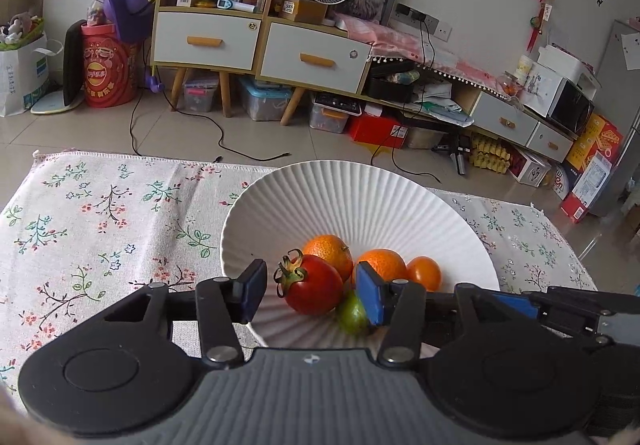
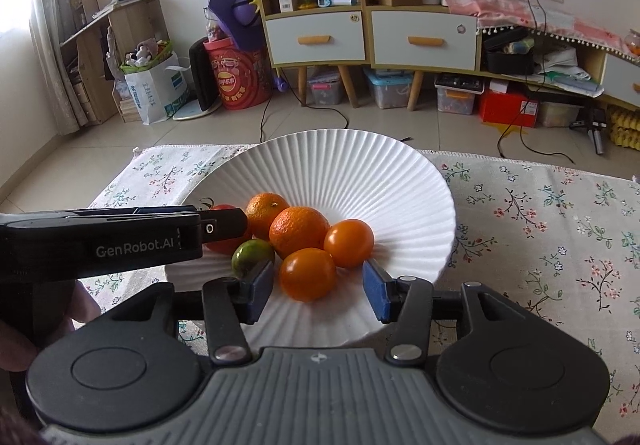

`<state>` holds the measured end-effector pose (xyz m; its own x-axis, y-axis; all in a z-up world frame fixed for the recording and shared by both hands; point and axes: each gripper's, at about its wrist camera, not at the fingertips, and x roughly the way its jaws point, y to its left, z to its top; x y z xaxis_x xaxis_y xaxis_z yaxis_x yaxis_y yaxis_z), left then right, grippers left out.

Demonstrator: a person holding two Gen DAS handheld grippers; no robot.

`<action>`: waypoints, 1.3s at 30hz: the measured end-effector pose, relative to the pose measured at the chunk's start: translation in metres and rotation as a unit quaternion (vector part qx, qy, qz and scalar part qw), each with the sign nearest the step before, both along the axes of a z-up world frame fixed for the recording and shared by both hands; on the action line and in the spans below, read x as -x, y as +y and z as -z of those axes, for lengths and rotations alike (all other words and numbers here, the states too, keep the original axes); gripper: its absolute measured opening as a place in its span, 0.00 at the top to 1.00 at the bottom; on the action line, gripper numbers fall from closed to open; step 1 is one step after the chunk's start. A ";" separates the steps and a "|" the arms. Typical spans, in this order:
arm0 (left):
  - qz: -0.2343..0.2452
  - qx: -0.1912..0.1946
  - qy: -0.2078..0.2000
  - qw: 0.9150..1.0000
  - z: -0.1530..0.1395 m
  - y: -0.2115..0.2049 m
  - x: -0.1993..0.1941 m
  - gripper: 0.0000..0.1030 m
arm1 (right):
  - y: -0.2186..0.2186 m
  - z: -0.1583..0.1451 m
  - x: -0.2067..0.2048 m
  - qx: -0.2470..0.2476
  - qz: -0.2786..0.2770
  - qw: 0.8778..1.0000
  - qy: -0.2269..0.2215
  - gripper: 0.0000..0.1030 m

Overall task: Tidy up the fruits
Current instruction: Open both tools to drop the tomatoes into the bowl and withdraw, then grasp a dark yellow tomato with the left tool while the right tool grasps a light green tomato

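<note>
Your left gripper (image 2: pixel 224 229), marked "GenRobot.AI", crosses the frame's left, hiding the tomato (image 1: pixel 314 285). Both jaws apart, your right gripper (image 2: pixel 318 291) flanking an orange fruit (image 2: pixel 307 274) in the white plate (image 2: pixel 340 165).

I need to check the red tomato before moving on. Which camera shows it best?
The left wrist view: the red tomato lies whole, green stem included, between the open left gripper fingers. In the right wrist view the tomato is mostly hidden behind the left gripper's finger.

I count 1 red tomato (image 1: pixel 314 285), 1 green tomato (image 2: pixel 252 257), 2 mandarins (image 2: pixel 298 231), 2 orange tomatoes (image 2: pixel 307 273), 1 plate (image 2: pixel 360 173).
</note>
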<state>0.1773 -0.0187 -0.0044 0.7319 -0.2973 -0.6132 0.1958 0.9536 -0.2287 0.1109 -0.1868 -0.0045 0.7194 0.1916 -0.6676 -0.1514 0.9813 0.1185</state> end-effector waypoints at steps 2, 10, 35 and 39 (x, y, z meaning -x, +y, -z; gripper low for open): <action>0.000 -0.004 -0.002 1.000 -0.004 0.001 0.004 0.42 | -0.001 -0.003 0.003 0.002 -0.002 1.000 -0.003 0.46; 0.016 -0.054 -0.025 0.998 -0.018 0.003 0.026 0.25 | -0.010 -0.010 0.021 0.016 0.000 1.000 0.000 0.33; -0.004 -0.105 0.038 0.994 -0.016 0.009 0.093 0.02 | -0.014 -0.017 0.064 -0.002 0.020 1.000 0.013 0.11; -0.011 -0.132 0.046 0.990 -0.012 0.003 0.111 0.02 | -0.013 -0.019 0.074 -0.005 0.028 0.999 0.014 0.08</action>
